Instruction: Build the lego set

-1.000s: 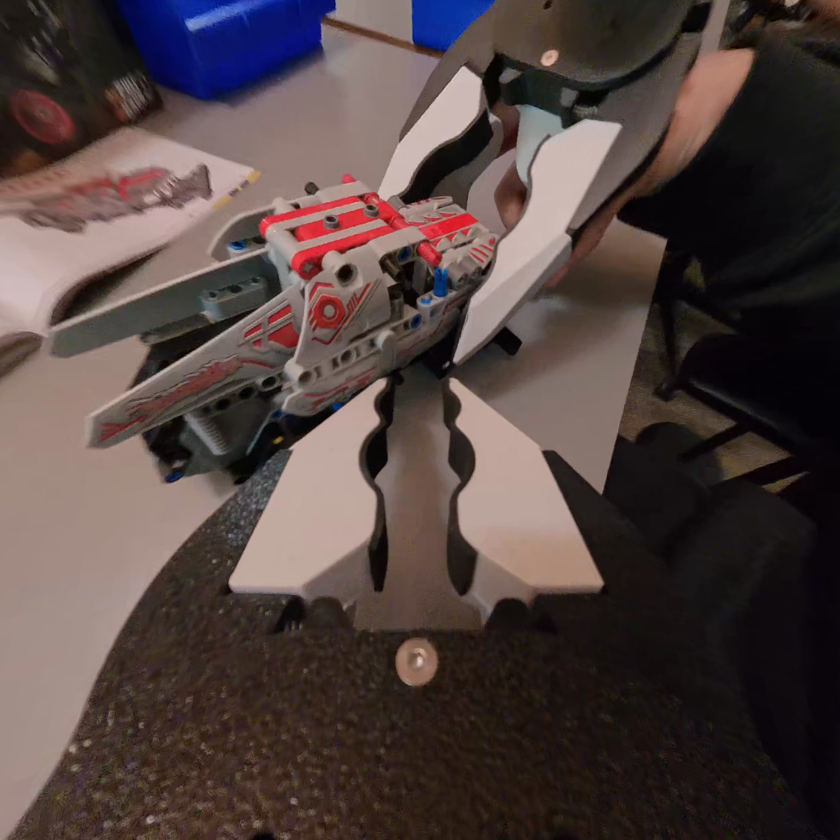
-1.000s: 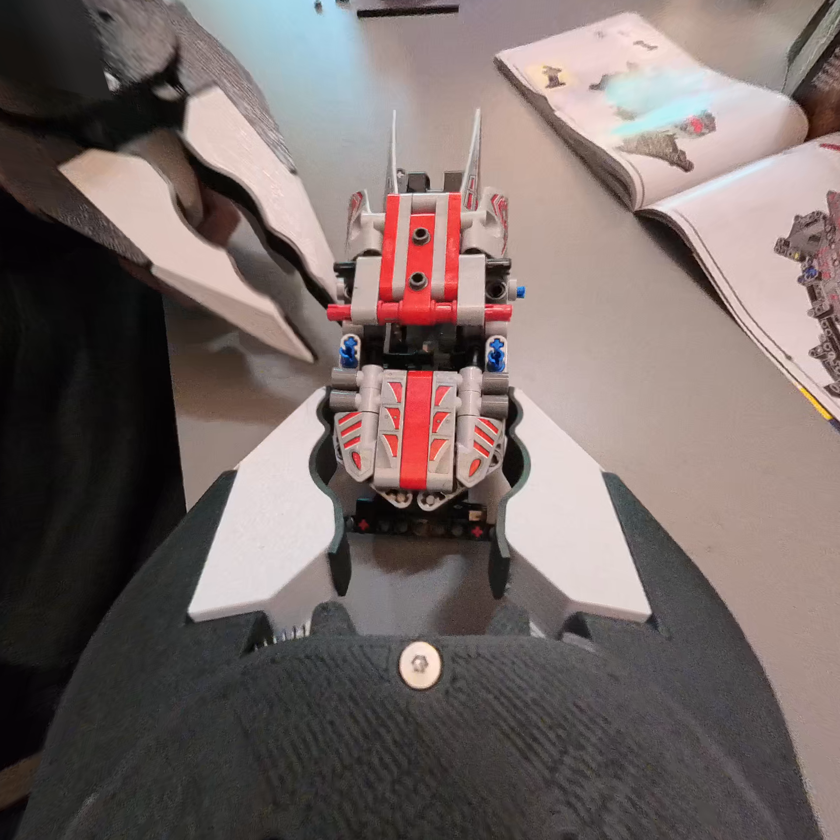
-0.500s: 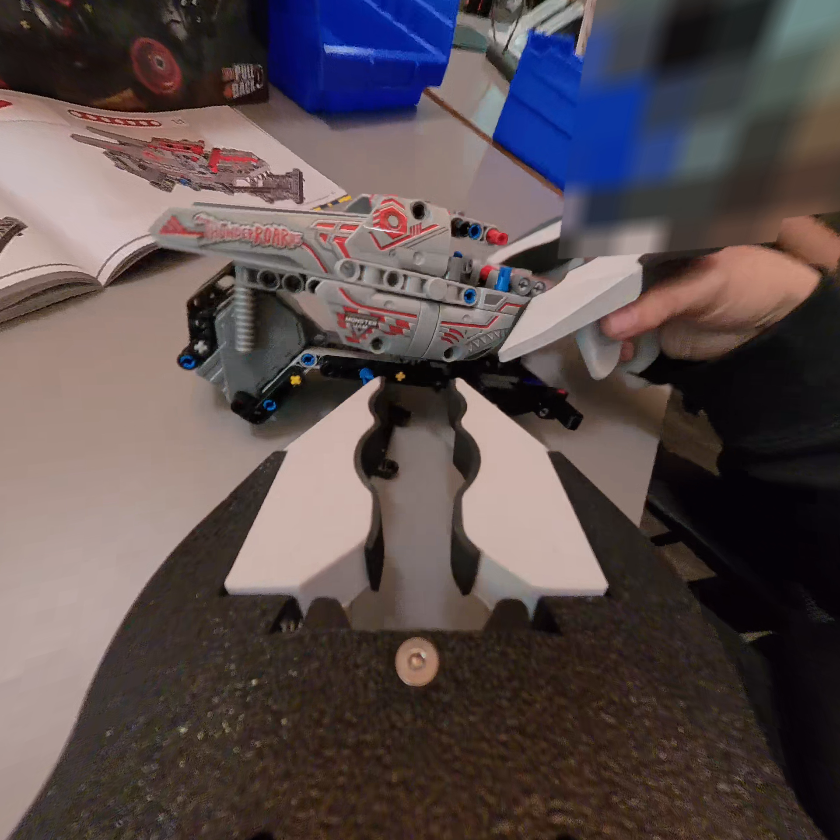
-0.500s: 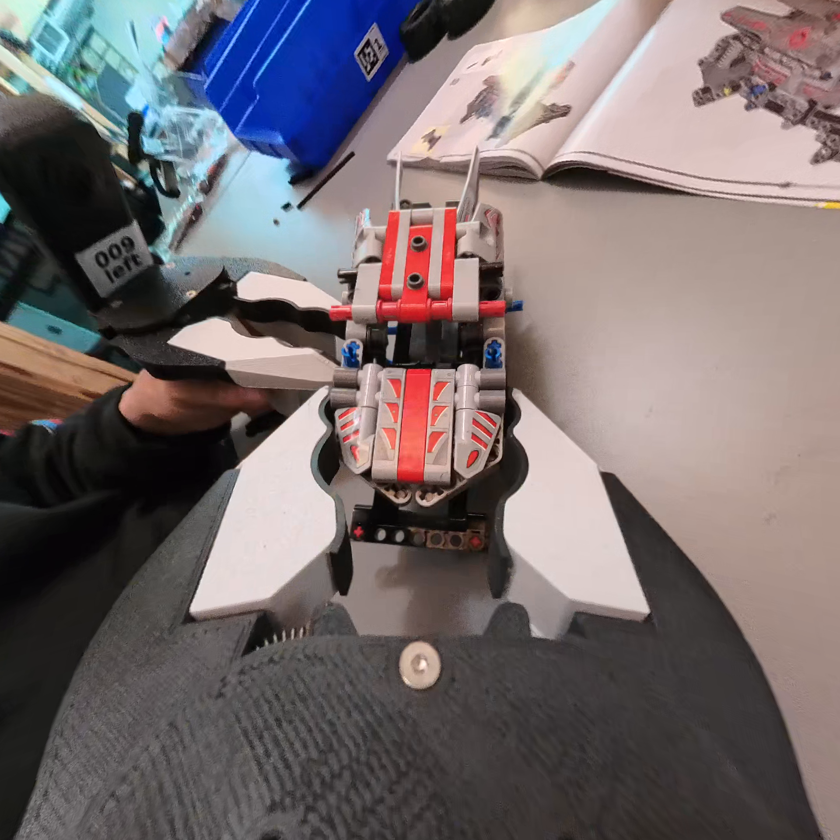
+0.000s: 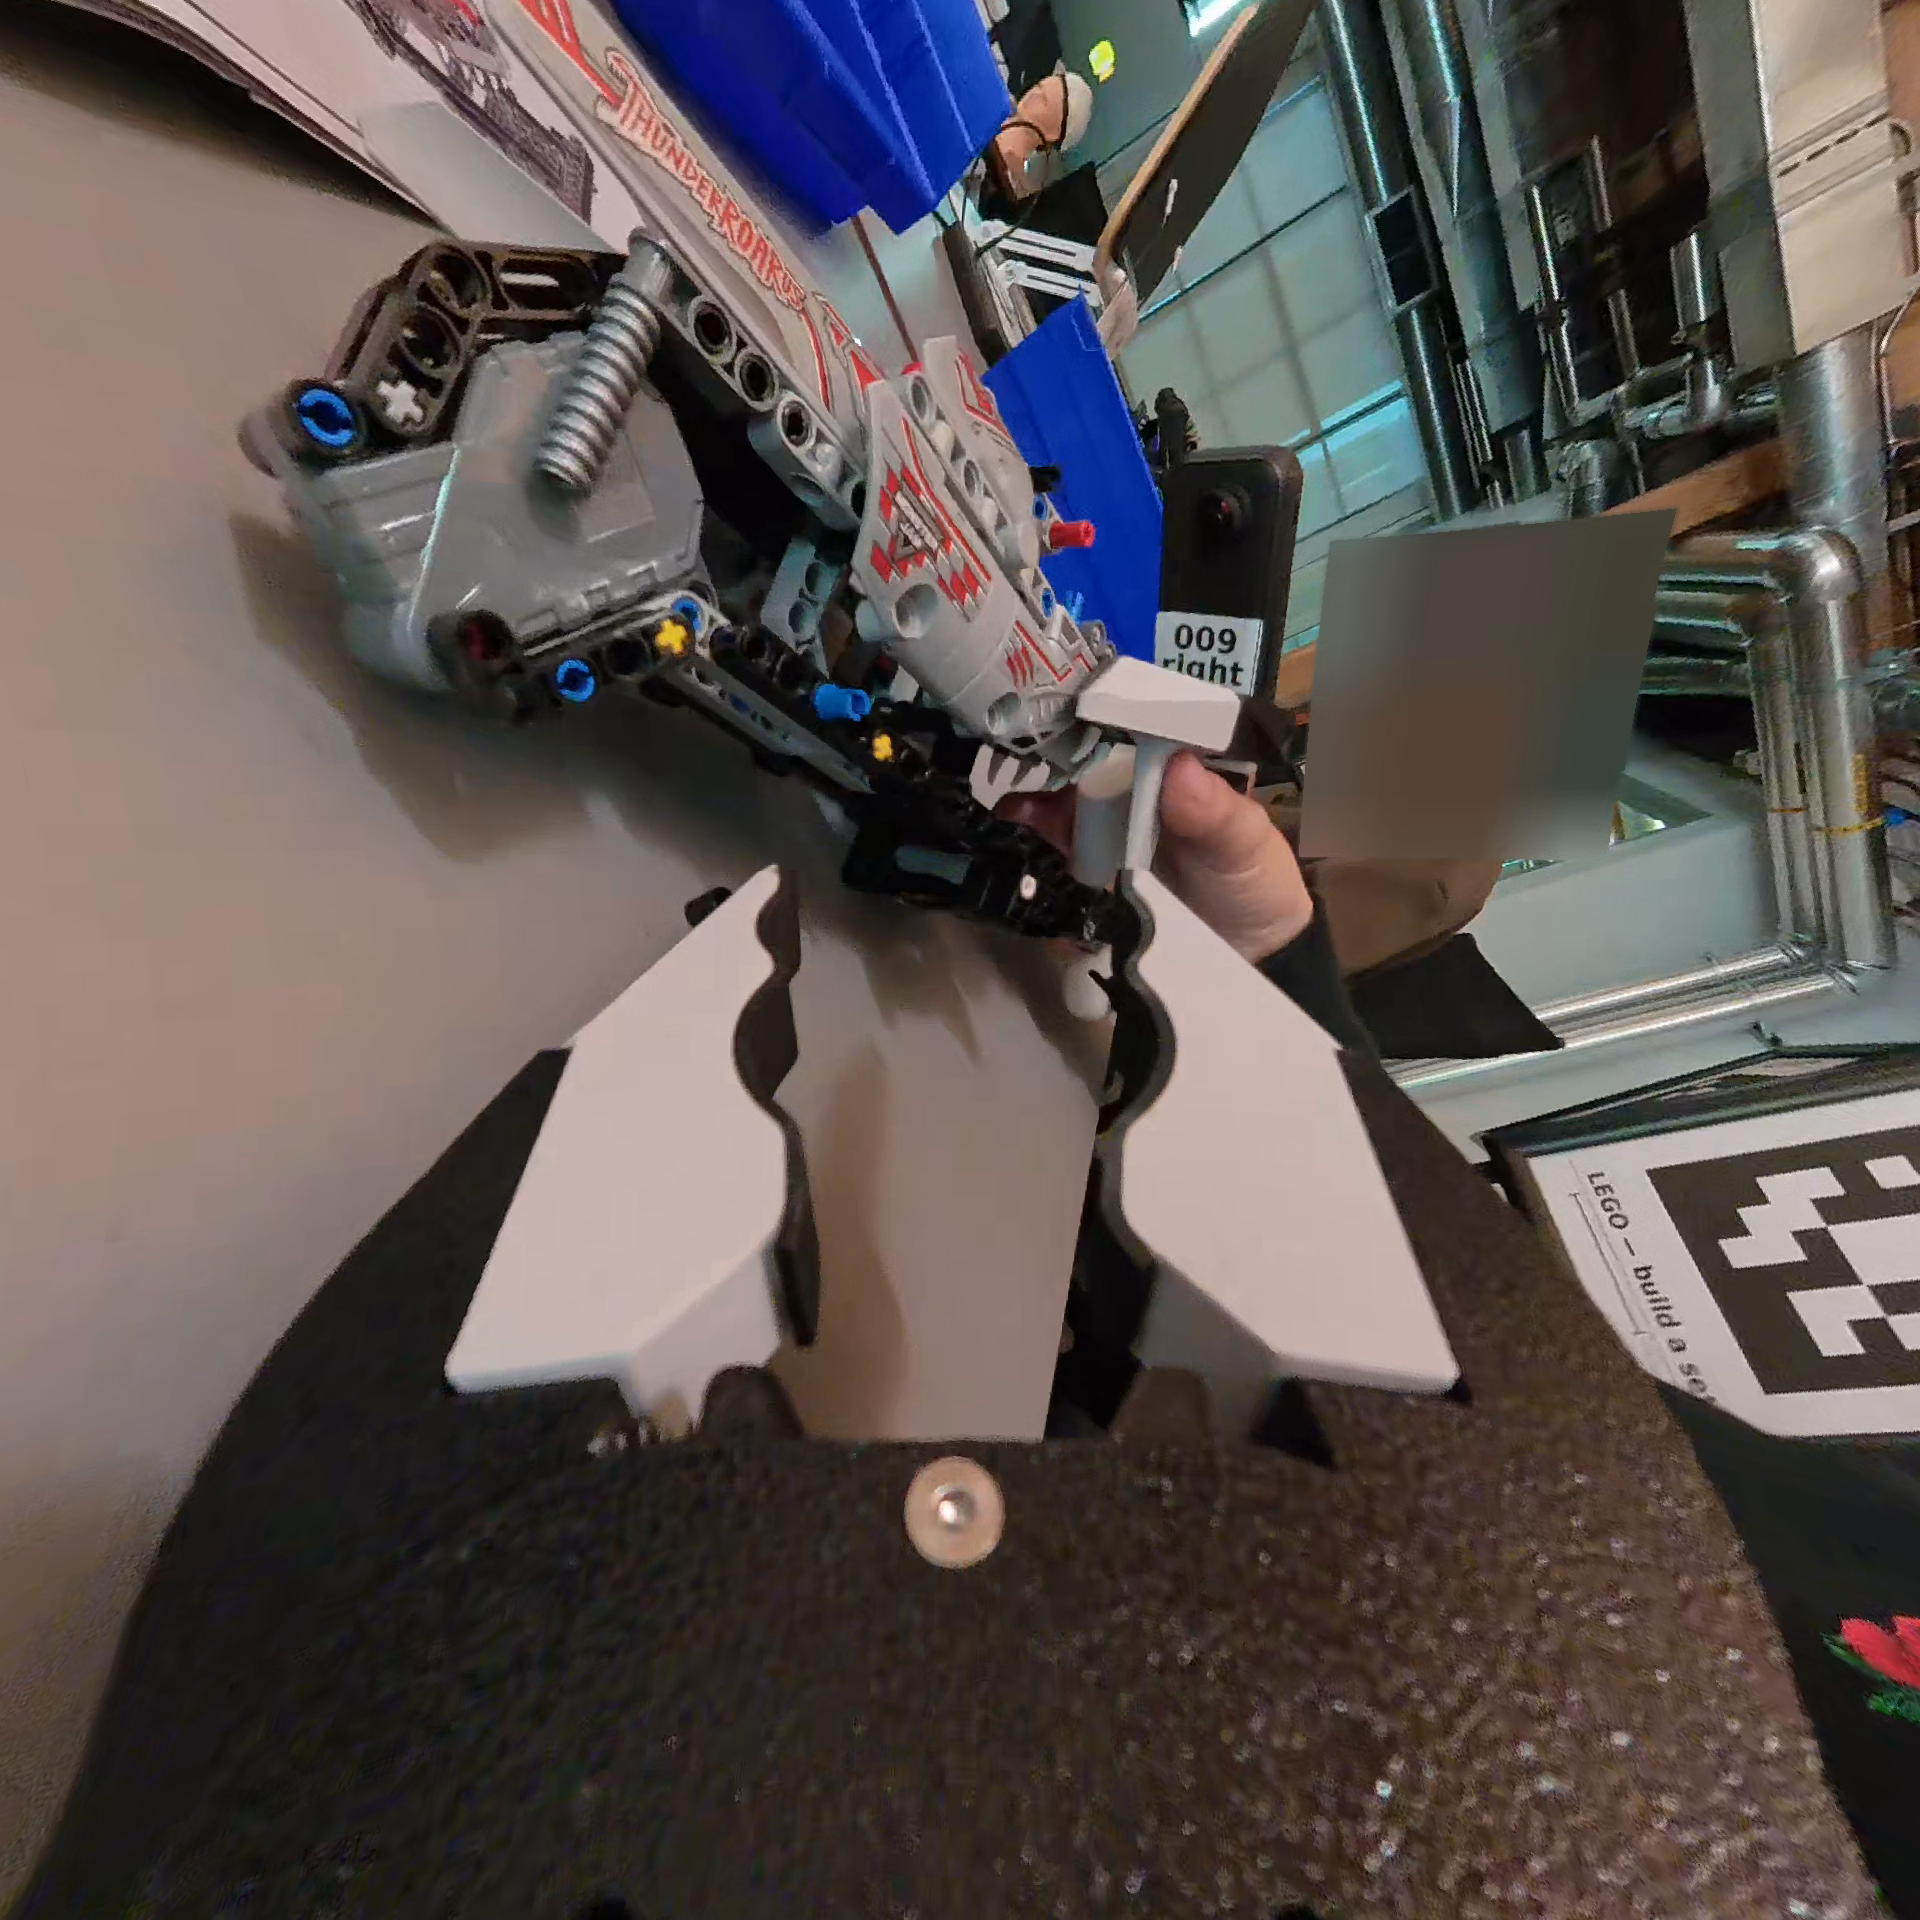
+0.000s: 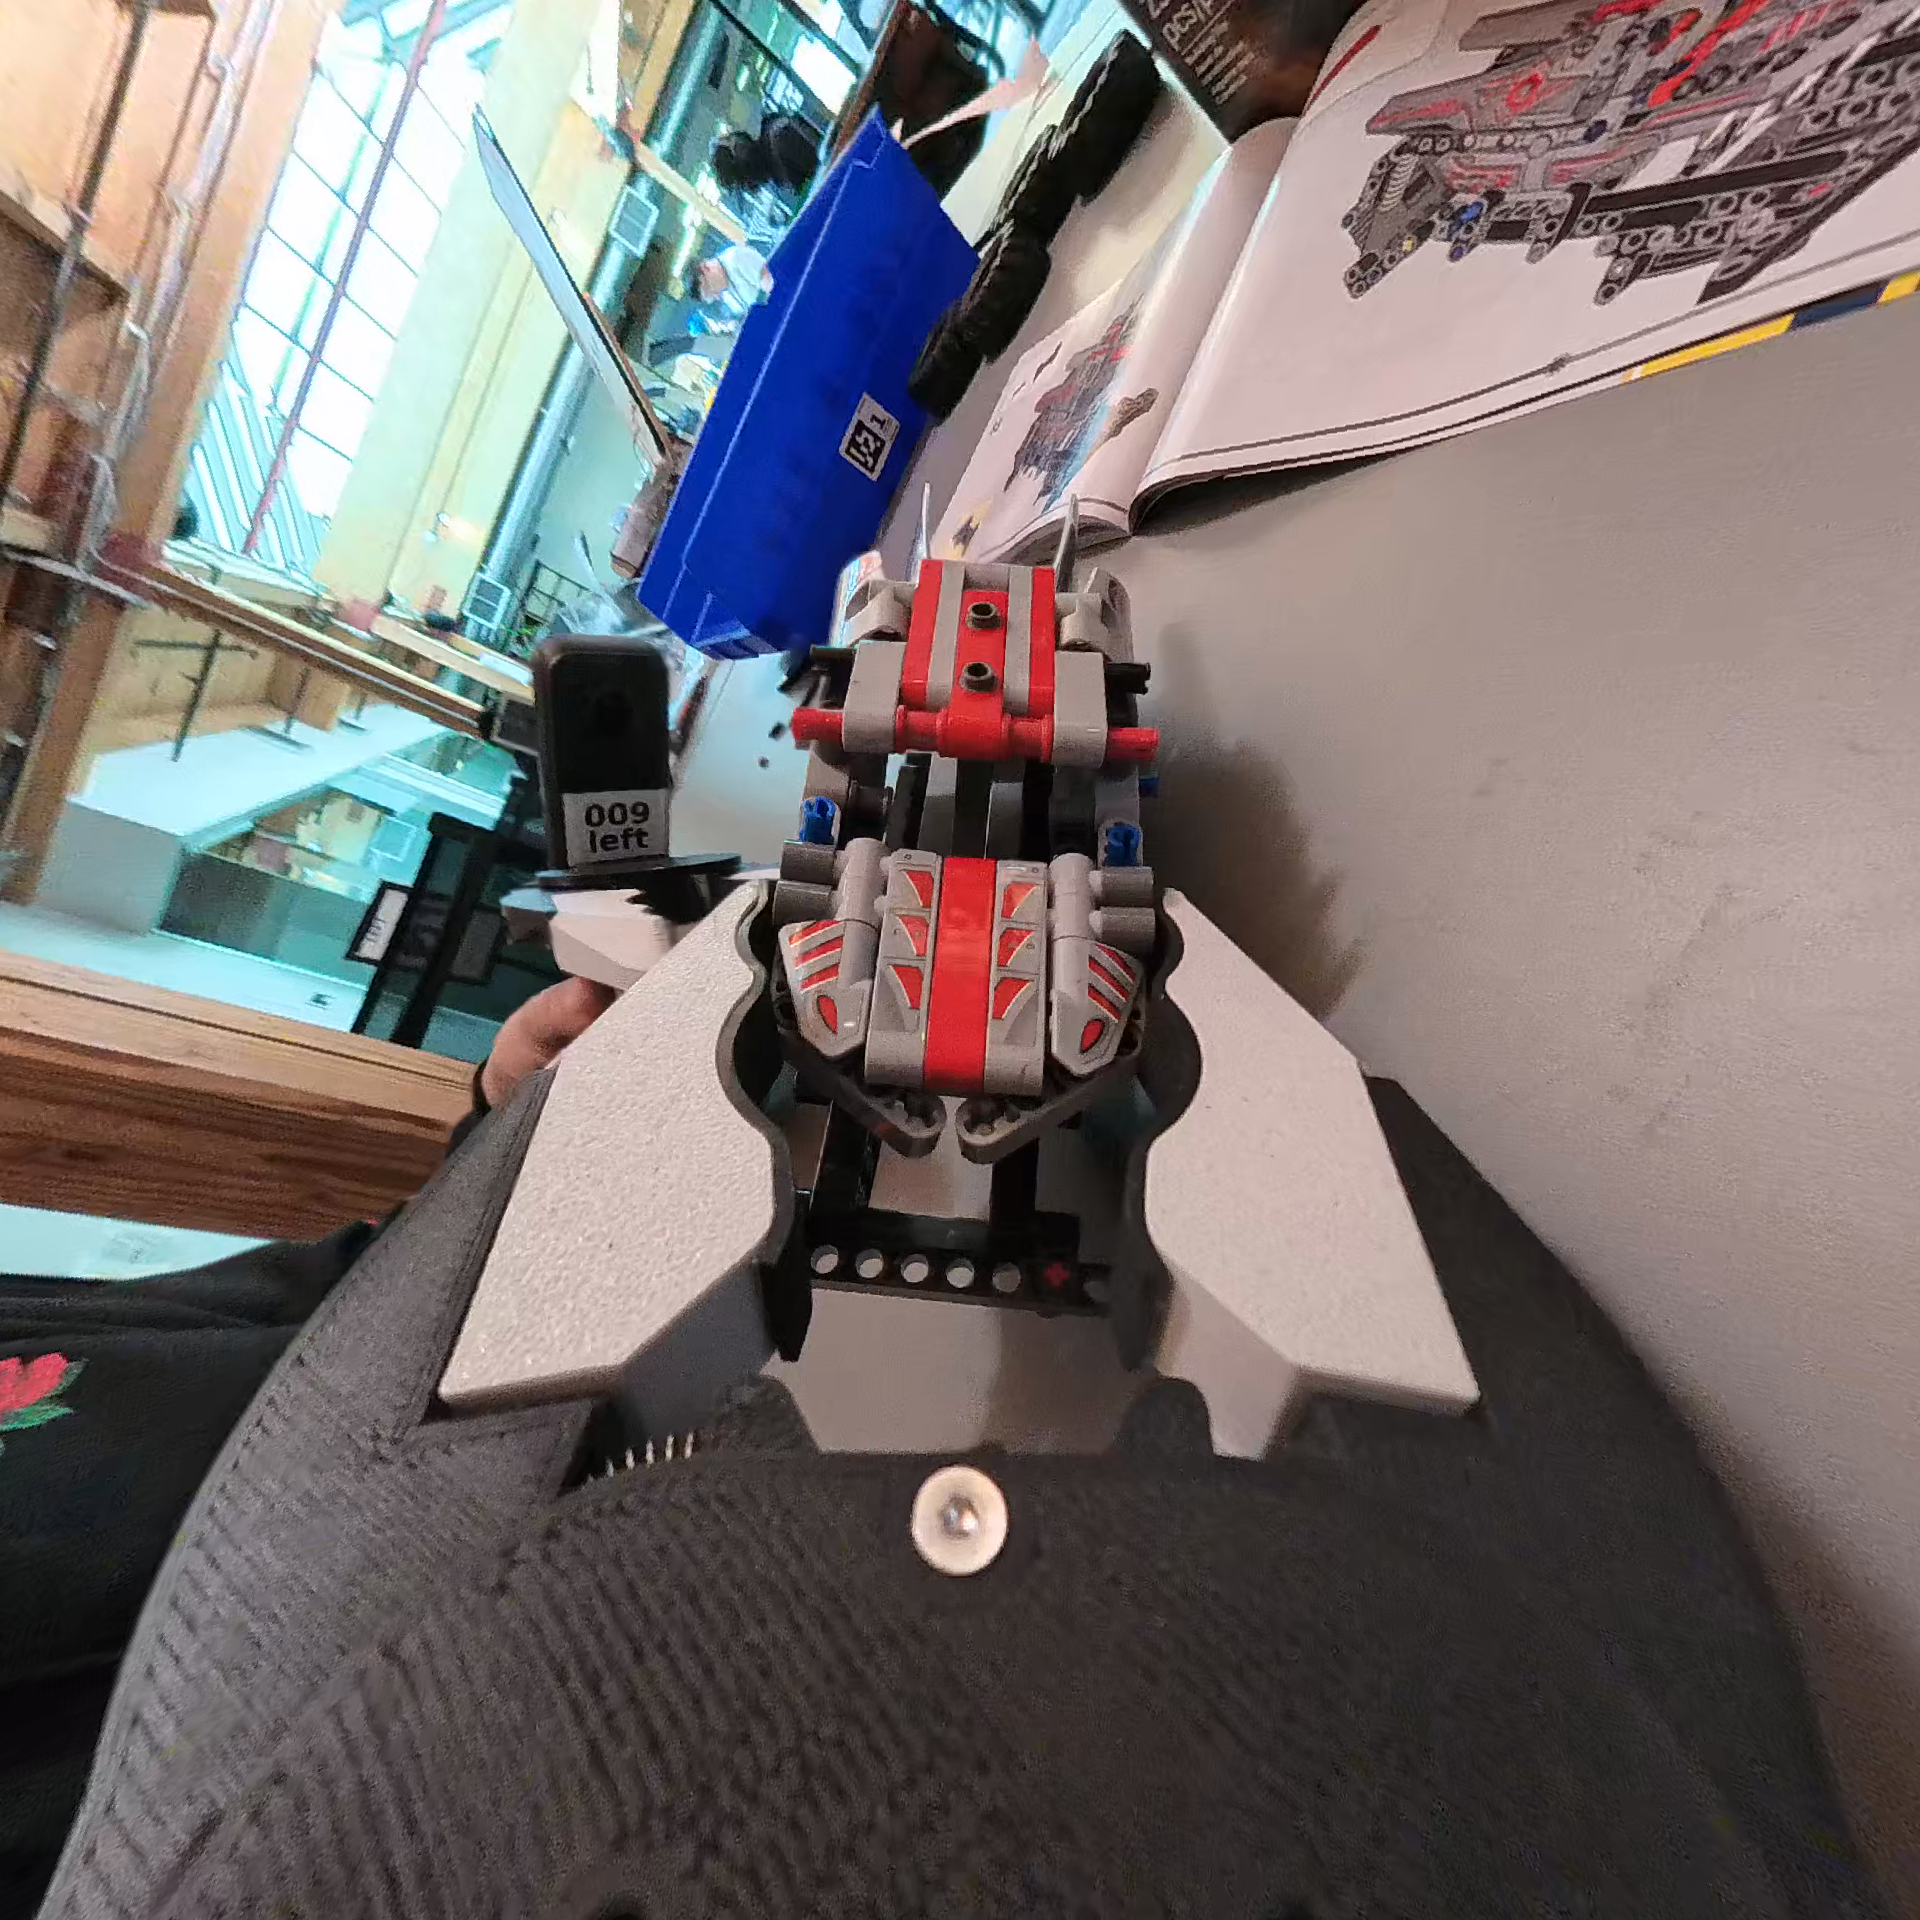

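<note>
My right hand-held gripper (image 6: 961, 1023) is clamped on the lego model (image 6: 966, 935): its two grey fingers (image 6: 634, 1132) press against the sides of the model's red-and-grey front end, and the black beam with a row of holes at the model's tip sits between them, close to the gripper body. The model lies tilted against the grey counter (image 6: 1558, 831), with its far end touching the surface.

My left hand-held gripper (image 5: 961, 914) is spread wide and holds nothing. Its right finger (image 5: 1236, 1174) has its tip touching the black frame at the underside of the model, while its left finger tip stands just beside that frame, over the bare counter.

Seen from the left wrist, the model's side shows a grey housing, a silver spring and blue and yellow pins. My hand (image 5: 1231, 862) grips the right gripper's handle just beside the model's front end.

Beyond the model, an open instruction booklet (image 6: 1455, 270) lies on the counter. To the left of the booklet sits a blue bin (image 6: 810, 416), and black tyres (image 6: 1029, 197) are lined up between the bin and the booklet. Near the left gripper's body, off to its right, is a card with a black-and-white square marker (image 5: 1766, 1268).
</note>
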`<action>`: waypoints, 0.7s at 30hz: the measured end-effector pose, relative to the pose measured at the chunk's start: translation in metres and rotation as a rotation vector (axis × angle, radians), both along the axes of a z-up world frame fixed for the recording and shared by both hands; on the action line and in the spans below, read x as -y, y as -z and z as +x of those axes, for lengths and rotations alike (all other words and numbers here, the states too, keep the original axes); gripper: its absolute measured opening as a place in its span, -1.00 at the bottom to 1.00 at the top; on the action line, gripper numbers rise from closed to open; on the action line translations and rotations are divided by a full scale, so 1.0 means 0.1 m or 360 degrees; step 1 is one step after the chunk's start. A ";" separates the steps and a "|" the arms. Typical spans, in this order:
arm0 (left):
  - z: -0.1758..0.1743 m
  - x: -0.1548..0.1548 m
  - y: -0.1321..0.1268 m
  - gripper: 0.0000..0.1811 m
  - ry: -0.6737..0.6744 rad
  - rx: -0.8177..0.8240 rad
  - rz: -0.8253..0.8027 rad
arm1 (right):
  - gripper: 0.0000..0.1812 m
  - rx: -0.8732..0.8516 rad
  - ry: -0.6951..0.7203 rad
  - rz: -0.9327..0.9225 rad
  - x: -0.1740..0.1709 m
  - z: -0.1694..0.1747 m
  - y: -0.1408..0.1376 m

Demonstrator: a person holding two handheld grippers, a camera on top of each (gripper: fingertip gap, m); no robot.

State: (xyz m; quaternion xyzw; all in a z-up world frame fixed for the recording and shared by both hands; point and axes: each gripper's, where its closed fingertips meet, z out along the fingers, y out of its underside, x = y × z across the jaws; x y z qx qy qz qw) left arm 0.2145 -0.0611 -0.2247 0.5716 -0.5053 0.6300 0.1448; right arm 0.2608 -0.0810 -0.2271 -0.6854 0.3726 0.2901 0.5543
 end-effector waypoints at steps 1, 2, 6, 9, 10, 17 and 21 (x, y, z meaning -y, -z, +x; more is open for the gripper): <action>0.04 0.01 0.00 -0.34 0.0002 -0.0030 -0.0025 | -0.24 -0.0032 0.0003 0.0017 -0.01 -0.01 0.00; 0.07 0.02 0.00 -0.31 0.0001 -0.0061 -0.0058 | -0.24 -0.0063 0.0001 0.0034 -0.02 -0.02 0.00; 0.21 0.01 0.07 -0.41 -0.0004 -0.0098 0.0000 | -0.24 -0.0072 -0.0018 0.0051 -0.04 -0.11 0.00; 0.22 0.03 0.10 -0.48 0.0023 -0.0054 0.0054 | -0.24 0.0025 -0.0028 -0.0032 0.00 -0.14 0.02; 0.23 0.04 0.10 -0.48 0.0028 -0.0040 0.0070 | -0.24 0.0063 -0.0051 -0.0070 0.02 -0.15 0.03; 0.36 0.10 0.11 -0.50 0.0065 -0.0017 0.0160 | -0.19 0.0396 -0.0172 -0.0410 0.21 -0.07 0.12; 0.42 0.12 0.10 -0.48 0.0087 -0.0040 0.0175 | -0.31 0.0808 -0.0190 -0.0538 0.31 0.03 0.00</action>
